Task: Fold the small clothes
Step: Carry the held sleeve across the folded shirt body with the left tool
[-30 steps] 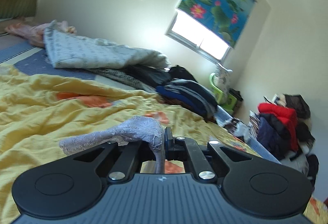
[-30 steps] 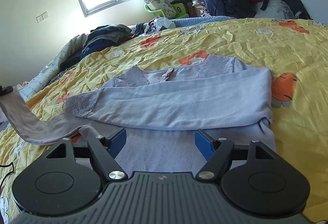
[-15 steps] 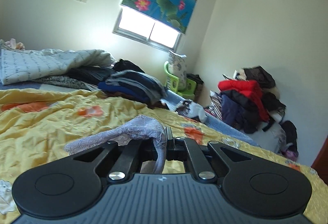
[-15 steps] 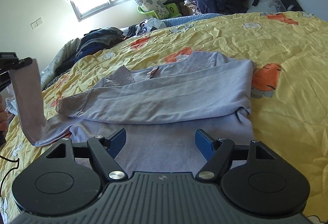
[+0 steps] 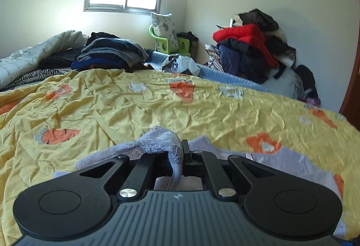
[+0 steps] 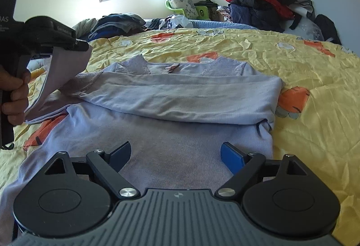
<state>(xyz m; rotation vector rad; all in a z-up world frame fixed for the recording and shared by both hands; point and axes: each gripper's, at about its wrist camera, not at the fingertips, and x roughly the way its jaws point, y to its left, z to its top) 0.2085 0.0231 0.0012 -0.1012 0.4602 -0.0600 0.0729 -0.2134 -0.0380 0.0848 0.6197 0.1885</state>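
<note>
A lilac long-sleeved top (image 6: 180,97) lies flat on the yellow bedspread (image 6: 303,70), one sleeve folded across its chest. My left gripper (image 5: 182,151) is shut on the lace cuff of the other sleeve (image 5: 157,142). In the right wrist view that left gripper (image 6: 83,45) holds the sleeve (image 6: 60,74) lifted over the top's left shoulder, a hand (image 6: 13,97) on its grip. My right gripper (image 6: 175,153) hovers over the top's lower hem, jaws wide and opening, blue pads (image 6: 231,157) apart with only flat fabric beneath.
A stack of dark folded clothes (image 6: 117,23) and a crumpled quilt (image 5: 33,54) lie at the bed's far side. A heap of red and dark garments (image 6: 263,0) fills the right corner. A green chair with a pillow (image 6: 180,1) stands under the window.
My left gripper has carried the sleeve cuff from the far left in over the top's shoulder, rolling level. My right gripper's jaws have spread wider; it has barely moved.
</note>
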